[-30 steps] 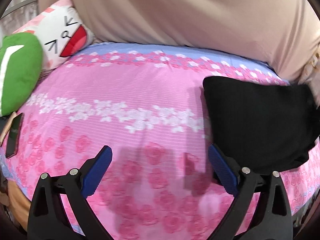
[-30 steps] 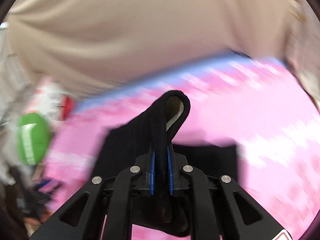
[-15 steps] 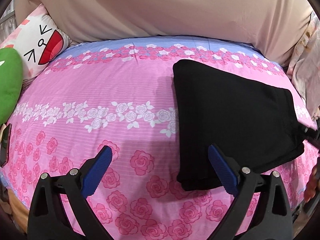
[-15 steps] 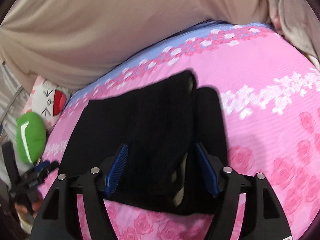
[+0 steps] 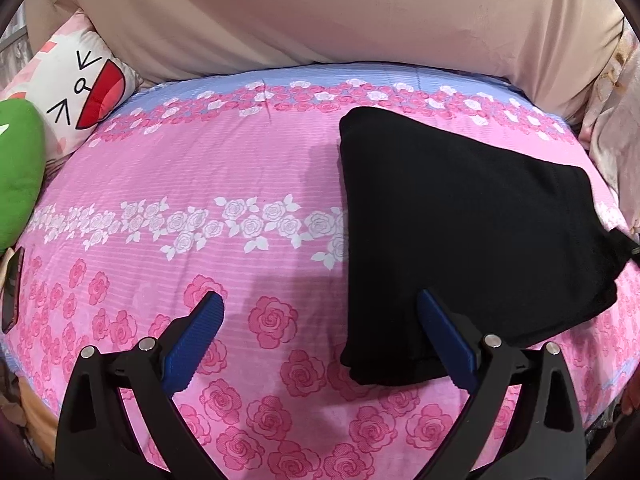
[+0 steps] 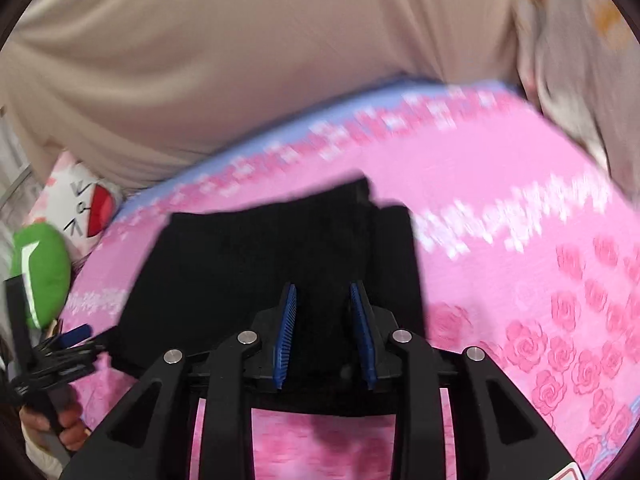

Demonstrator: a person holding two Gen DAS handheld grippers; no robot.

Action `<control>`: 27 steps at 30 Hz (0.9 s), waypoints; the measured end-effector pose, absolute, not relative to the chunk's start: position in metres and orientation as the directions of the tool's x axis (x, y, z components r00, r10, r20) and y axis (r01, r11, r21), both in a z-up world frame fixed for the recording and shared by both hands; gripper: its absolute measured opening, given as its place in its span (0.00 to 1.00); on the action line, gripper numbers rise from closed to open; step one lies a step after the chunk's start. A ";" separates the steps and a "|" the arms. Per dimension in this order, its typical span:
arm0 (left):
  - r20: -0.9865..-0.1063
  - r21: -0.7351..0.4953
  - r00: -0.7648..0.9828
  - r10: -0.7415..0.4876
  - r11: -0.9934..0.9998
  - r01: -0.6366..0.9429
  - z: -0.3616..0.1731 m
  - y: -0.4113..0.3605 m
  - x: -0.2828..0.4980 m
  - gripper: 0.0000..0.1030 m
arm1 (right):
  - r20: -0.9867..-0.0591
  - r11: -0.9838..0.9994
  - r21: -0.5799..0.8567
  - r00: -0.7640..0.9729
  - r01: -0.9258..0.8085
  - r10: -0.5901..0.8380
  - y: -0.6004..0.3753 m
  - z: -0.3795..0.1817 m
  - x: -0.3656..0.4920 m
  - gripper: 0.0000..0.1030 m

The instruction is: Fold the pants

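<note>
On the bed in front of you, a pink rose-print sheet (image 5: 224, 184) is covering the whole surface, with a band of white roses crossing its middle and a lilac strip running along the far edge. A beige cloth (image 5: 340, 12) is hanging behind it. A cartoon-face pillow (image 5: 86, 92) and a green cushion (image 5: 18, 172) are sitting at the far left corner, and a dark phone (image 5: 11, 290) is lying at the left edge.

The black pants (image 5: 460, 240) are lying folded flat on the right half of the sheet.

You are holding the left gripper (image 5: 320, 344) above the near left corner of the pants, angled down at the bed; its blue pads are standing wide apart and gripping nothing.

You are holding the right gripper (image 6: 324, 336) low over the near edge of the pants; its jaws are closing, with black fabric showing between the pads but not pinched. Your left hand (image 6: 66, 426) is showing at the lower left of the right wrist view.
</note>
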State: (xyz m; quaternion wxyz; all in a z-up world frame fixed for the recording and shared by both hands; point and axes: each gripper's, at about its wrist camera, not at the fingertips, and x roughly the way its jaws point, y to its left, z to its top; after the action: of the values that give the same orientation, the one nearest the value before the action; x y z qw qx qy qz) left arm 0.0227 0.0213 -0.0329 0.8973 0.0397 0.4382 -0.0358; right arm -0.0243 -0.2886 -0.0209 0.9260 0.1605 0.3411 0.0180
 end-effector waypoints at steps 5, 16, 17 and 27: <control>-0.788 0.044 0.615 -0.026 0.994 0.099 -0.033 0.020 0.023 0.92 | -0.649 0.977 0.205 0.738 -0.067 0.187 -0.234 -0.010 -0.003 0.28; -0.791 0.027 0.610 -0.050 0.993 0.115 -0.033 0.025 0.022 0.92 | -0.637 0.969 0.164 0.770 0.185 -0.039 -0.288 0.001 -0.029 0.29; -0.791 0.025 0.610 -0.053 0.993 0.119 -0.033 0.025 0.022 0.92 | -0.617 0.971 0.195 0.787 0.140 0.011 -0.282 0.010 -0.033 0.29; -0.791 0.019 0.609 -0.061 0.992 0.125 -0.030 0.025 0.017 0.92 | -0.735 0.974 0.217 0.668 0.070 0.116 -0.273 -0.058 0.000 0.02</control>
State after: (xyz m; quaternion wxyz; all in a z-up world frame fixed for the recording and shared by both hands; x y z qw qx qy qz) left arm 0.0170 0.0251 -0.0305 0.8961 0.0362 0.4392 -0.0519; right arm 0.0004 -0.2727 -0.0576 0.9062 0.1143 0.4070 0.0125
